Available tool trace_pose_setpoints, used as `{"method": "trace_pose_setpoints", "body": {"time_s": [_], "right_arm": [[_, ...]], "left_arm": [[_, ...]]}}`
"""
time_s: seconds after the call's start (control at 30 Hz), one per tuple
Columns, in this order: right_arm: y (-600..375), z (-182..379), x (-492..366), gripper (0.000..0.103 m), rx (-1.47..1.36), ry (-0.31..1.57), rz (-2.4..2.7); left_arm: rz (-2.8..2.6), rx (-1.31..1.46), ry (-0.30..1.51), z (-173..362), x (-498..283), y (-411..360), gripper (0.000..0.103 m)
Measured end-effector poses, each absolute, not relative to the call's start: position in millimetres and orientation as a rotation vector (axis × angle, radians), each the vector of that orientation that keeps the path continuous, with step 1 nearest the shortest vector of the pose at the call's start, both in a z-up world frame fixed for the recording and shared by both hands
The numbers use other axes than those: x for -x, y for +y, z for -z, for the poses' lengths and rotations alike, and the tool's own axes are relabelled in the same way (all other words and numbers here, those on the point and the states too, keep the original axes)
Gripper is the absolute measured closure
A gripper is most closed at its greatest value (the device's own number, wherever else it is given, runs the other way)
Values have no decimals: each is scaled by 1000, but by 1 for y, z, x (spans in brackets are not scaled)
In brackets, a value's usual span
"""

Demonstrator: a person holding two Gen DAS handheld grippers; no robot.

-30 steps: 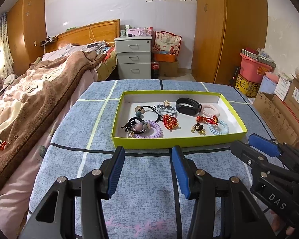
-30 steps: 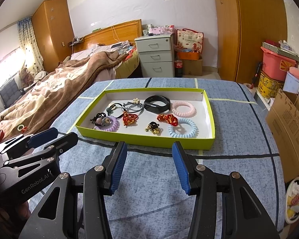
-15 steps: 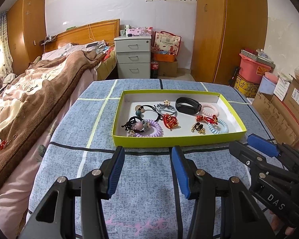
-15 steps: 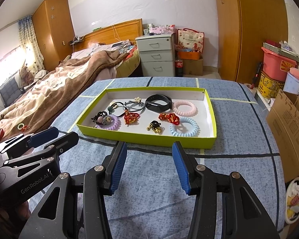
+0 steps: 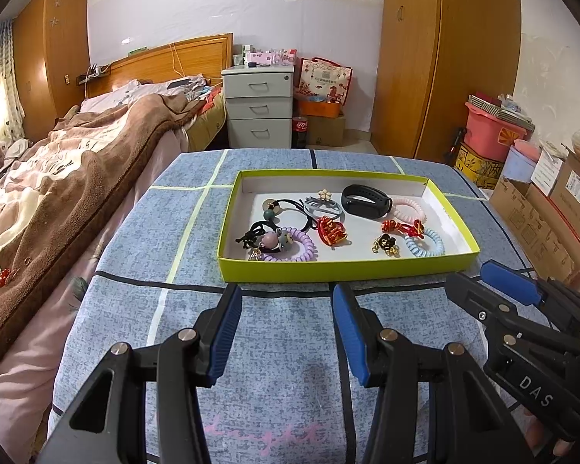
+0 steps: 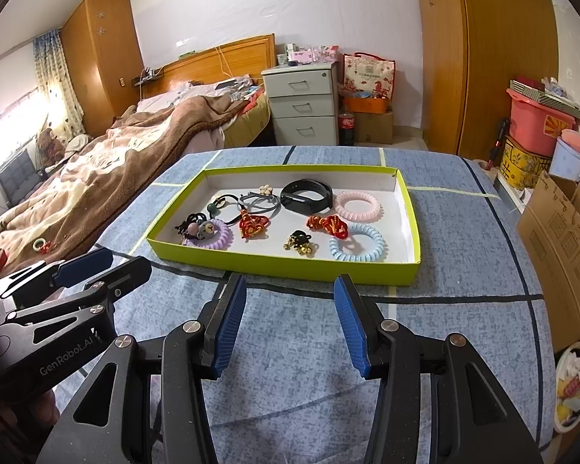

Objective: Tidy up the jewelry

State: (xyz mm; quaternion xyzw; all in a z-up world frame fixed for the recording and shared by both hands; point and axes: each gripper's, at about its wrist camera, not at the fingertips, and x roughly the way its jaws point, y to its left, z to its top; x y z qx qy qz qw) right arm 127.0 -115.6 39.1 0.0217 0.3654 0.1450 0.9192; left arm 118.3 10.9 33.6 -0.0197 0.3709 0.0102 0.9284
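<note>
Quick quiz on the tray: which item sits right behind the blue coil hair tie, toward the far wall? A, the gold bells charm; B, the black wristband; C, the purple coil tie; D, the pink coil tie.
D: the pink coil tie lies directly behind the blue coil tie at the right end of the tray, with the black wristband to its left.

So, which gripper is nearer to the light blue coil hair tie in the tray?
Right, probably. The right gripper hovers just before the light blue coil hair tie; the left gripper sits further left, facing the purple one.
</note>
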Motion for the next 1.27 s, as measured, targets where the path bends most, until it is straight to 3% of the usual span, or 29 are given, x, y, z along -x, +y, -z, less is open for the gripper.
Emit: {"method": "trace_pose_setpoints", "body": {"time_s": [1.27], "right_arm": [[-116,-36,-124,55,-43,760,-296]], "left_arm": [[-21,44,750,-37,-113,12,52]]}}
